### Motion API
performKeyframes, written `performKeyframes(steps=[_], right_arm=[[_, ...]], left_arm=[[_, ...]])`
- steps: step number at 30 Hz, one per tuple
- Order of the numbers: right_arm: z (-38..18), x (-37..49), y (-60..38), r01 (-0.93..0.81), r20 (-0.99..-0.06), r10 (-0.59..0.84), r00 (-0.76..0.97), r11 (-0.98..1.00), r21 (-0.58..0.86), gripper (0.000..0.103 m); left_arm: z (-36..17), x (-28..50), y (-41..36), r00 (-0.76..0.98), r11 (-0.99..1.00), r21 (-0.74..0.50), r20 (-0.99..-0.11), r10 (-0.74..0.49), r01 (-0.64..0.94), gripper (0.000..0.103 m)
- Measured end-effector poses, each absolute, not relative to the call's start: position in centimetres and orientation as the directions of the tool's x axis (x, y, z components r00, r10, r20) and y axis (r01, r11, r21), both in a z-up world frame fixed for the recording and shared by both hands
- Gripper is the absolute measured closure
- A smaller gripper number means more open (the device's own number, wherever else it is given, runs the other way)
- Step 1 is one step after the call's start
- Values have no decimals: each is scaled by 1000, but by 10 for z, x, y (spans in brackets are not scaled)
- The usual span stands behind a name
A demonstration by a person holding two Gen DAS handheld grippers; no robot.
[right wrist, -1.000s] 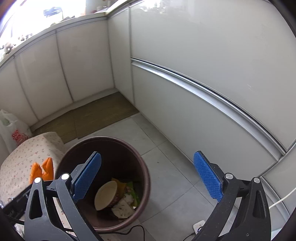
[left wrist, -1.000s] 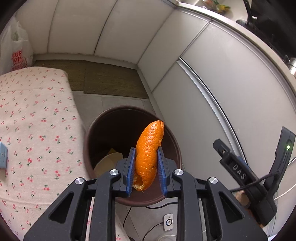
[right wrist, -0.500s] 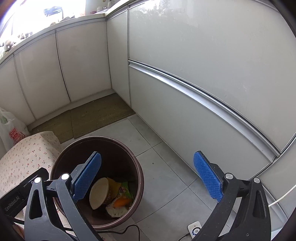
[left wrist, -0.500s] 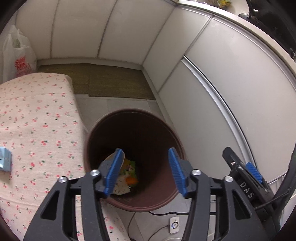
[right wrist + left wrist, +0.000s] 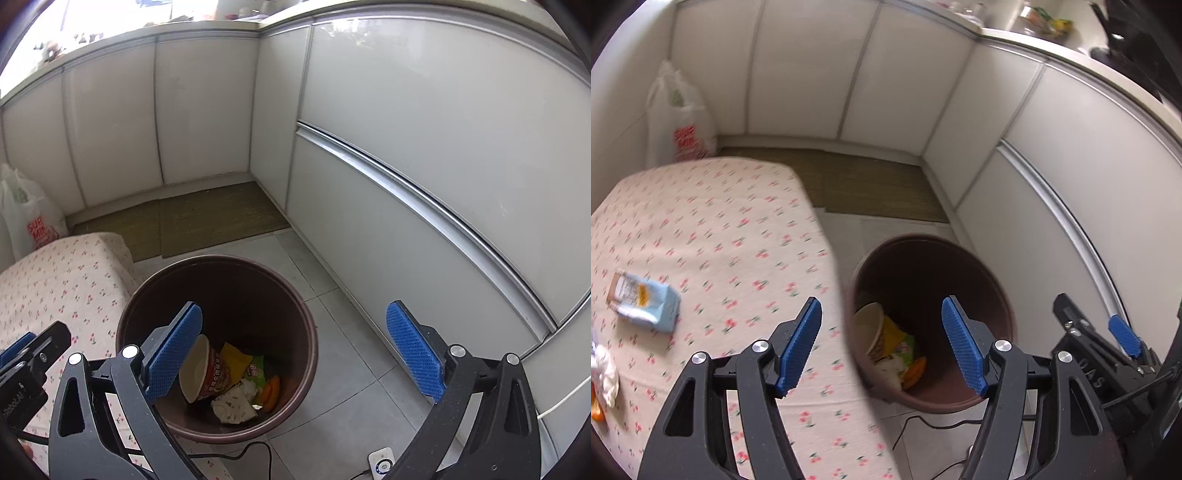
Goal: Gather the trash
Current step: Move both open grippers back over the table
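Observation:
A brown round bin (image 5: pixel 993 295) (image 5: pixel 303 317) stands on the tiled floor beside the table. Inside lie a noodle cup (image 5: pixel 203 369), wrappers and the orange peel (image 5: pixel 271 393) (image 5: pixel 916 369). My left gripper (image 5: pixel 882 343) hangs over the table's edge and the bin's rim; its jaws are opening and nothing is between them. My right gripper (image 5: pixel 295 350) stands wide open above the bin's right side, empty. On the floral tablecloth (image 5: pixel 720 240) lie a light blue packet (image 5: pixel 646 302), crumpled white paper (image 5: pixel 605 373) and an orange scrap (image 5: pixel 595 410) at the left edge.
White cabinet fronts (image 5: pixel 443 147) wall in the corner. A green mat (image 5: pixel 871 188) lies on the floor behind the bin. A white plastic bag (image 5: pixel 679 122) stands in the far left corner. A cable and a small white device (image 5: pixel 382 459) lie on the floor near the bin.
My left gripper opened and dropped the orange peel into the bin, then swung left over the table's edge. The right gripper stayed open and shifted slightly.

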State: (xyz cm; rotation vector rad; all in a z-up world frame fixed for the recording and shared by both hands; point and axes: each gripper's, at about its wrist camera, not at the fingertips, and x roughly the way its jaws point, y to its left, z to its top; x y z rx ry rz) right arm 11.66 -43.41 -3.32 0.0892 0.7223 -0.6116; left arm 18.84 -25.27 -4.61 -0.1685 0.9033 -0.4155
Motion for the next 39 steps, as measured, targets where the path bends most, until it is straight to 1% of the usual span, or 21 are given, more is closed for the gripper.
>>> performKeyframes(steps=[6, 9, 14, 20, 30, 39], right_arm=[[-32, 120, -405, 501, -644, -461, 611, 855, -136, 7], [-32, 124, -383, 457, -636, -448, 628, 874, -164, 7], [-32, 135, -348, 385, -646, -400, 650, 906, -174, 7], [-34, 147, -292, 278, -641, -345, 686, 938, -207, 7], [-39, 163, -205, 126, -655, -224, 721, 973, -193, 7], [-47, 165, -139, -1, -666, -145, 731, 977, -214, 7]], left_arm=[[-56, 190, -213, 541, 916, -349, -740, -399, 199, 37], [-56, 188, -194, 550, 920, -354, -740, -387, 171, 36], [-62, 184, -153, 556, 925, -366, -750, -359, 103, 32], [-70, 178, -103, 566, 930, -368, -761, -317, 26, 32], [-85, 166, -10, 579, 926, -355, -785, -219, -131, 31], [-91, 154, 48, 588, 914, -340, -794, -153, -221, 31]])
